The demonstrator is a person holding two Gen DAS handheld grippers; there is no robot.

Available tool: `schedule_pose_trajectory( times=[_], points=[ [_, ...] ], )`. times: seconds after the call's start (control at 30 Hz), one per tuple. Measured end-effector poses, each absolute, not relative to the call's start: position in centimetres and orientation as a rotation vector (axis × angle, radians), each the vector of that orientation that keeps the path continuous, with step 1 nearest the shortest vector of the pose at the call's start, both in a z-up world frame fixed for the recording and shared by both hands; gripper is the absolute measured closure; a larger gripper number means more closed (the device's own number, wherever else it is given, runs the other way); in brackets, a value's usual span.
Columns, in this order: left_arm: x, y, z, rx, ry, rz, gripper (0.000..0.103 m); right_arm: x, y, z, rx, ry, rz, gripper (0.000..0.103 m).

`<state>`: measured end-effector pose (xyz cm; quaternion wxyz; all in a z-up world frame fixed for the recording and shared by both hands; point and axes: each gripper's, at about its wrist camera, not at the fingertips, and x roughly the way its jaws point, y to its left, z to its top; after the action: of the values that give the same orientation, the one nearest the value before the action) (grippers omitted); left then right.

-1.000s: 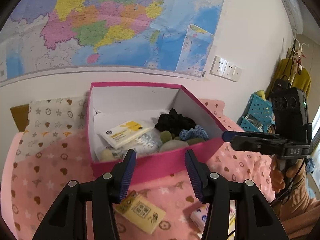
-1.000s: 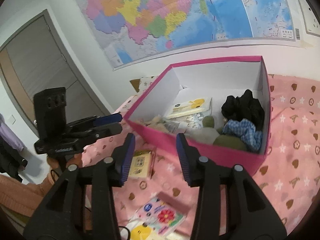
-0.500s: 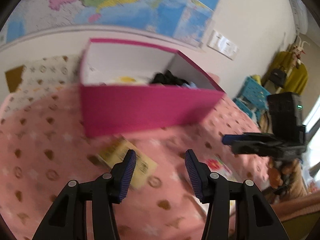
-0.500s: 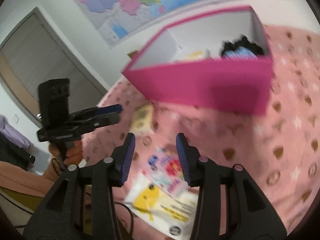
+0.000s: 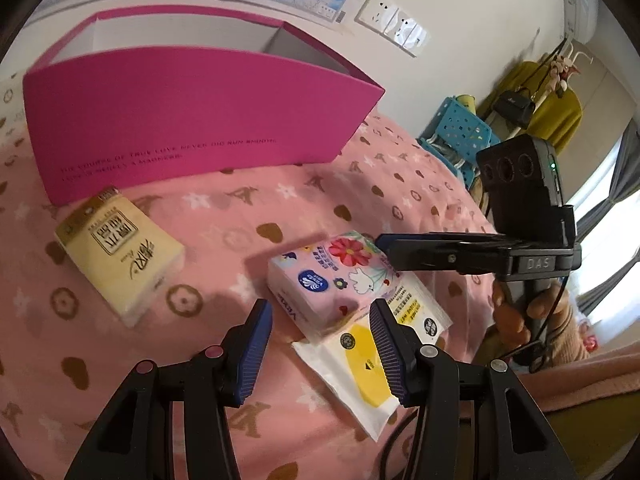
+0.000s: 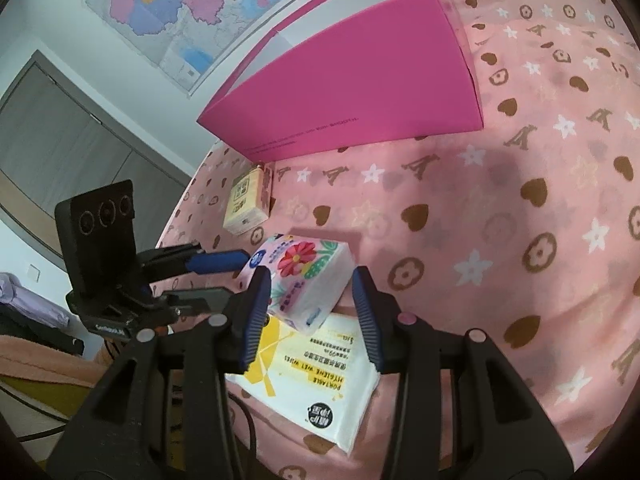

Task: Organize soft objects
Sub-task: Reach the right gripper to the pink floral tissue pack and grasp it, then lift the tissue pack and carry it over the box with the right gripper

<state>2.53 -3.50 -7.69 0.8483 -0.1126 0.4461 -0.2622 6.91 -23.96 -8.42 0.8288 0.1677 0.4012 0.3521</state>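
Observation:
A flowery pink tissue pack [image 5: 340,280] [image 6: 304,276] lies on the pink blanket, partly on top of a white and yellow wet-wipes pack [image 5: 360,372] [image 6: 320,380]. A yellow tissue pack [image 5: 120,256] [image 6: 246,204] lies nearer the pink box [image 5: 180,120] [image 6: 360,80], whose inside is hidden. My left gripper [image 5: 320,344] [image 6: 232,276] hangs open just short of the flowery pack. My right gripper [image 6: 312,304] [image 5: 384,246] is open with the flowery pack showing between its fingers, the pads apart from it.
A hand [image 5: 516,312] holds the right gripper's handle. Off the bed's far side stands a blue perforated basket [image 5: 460,132], with yellow clothing on a rack behind it. Wall sockets [image 5: 396,32] and a map are above the box. A grey door [image 6: 60,120] stands at the left.
Both grippers have sunk and tipped down toward the blanket. The box's contents have dropped out of sight, and the packs in front of the box now fill the views. Neither opening has changed.

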Motion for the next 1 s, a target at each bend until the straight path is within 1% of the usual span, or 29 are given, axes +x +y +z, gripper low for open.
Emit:
schedule_pose_trajectory(
  times=[0.13,0.17,0.27,0.4,0.8,1.0],
  points=[
    [2.4,-3.7,-7.9,-0.243,0.951,-0.565,0.055,6.9,-23.7,-9.1,0.366,0.863,0.763,0.059],
    [2.4,-3.6,-8.1,-0.244,0.953,-0.568,0.057,6.9,-23.6,-9.2,0.369,0.862,0.769,0.063],
    [2.7,-3.9,-8.1,-0.257,0.957,-0.582,0.058,6.6,-23.4,-9.0,0.36,0.853,0.777,0.07],
    [3.0,-4.7,-7.8,-0.247,0.941,-0.58,0.058,6.4,-23.1,-8.5,0.327,0.845,0.758,0.07],
    [3.3,-3.6,-6.0,-0.272,0.874,-0.565,0.058,6.7,-23.0,-6.6,0.31,0.776,0.767,0.07],
    [3.7,-2.5,-4.5,-0.28,0.824,-0.535,0.058,7.3,-22.3,-4.4,0.284,0.721,0.785,0.07]
  ],
)
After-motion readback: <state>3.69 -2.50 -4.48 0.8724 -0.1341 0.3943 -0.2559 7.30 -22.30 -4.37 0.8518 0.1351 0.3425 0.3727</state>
